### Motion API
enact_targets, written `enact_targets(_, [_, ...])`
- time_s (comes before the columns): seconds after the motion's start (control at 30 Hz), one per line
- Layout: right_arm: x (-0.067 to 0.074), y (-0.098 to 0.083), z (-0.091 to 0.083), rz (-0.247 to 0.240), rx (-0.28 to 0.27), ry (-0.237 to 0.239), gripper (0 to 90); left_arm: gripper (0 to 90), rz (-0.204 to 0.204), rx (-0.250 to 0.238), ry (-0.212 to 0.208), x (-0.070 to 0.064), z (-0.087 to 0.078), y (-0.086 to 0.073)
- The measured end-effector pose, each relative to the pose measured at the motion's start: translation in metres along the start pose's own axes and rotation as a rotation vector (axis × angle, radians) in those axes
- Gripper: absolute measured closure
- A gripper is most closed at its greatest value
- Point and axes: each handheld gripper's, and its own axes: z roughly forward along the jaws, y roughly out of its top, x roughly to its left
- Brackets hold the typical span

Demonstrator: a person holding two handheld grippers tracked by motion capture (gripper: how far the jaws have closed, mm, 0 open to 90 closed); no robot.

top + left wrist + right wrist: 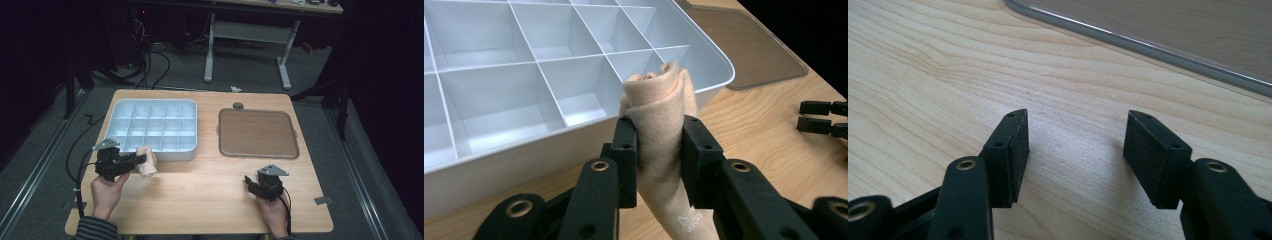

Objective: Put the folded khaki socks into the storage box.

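Observation:
A rolled beige cloth (659, 115) stands pinched between the pads of my left gripper (659, 150), which is shut on it. In the high view the cloth (147, 161) hangs just in front of the white divided tray (152, 106), near its front edge, with my left gripper (142, 159) reaching in from the left. My right gripper (1075, 145) is open over bare wood, nothing between its fingers. It rests low at the front right of the table (252, 184).
The tray's compartments (499, 107) look empty. A brown flat lid (257, 132) lies to the tray's right; its edge (1148, 47) crosses the right gripper view. A small grey object (238, 105) sits behind the lid. Cables trail off the table's left edge.

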Motion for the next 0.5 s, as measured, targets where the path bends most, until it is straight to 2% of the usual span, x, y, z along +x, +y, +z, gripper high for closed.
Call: enact_targets(0.5, [0.000,0.000,0.000,0.000,0.000,-0.001,43.9,71.5,0.016,0.008,-0.002,0.001,0.003,0.016])
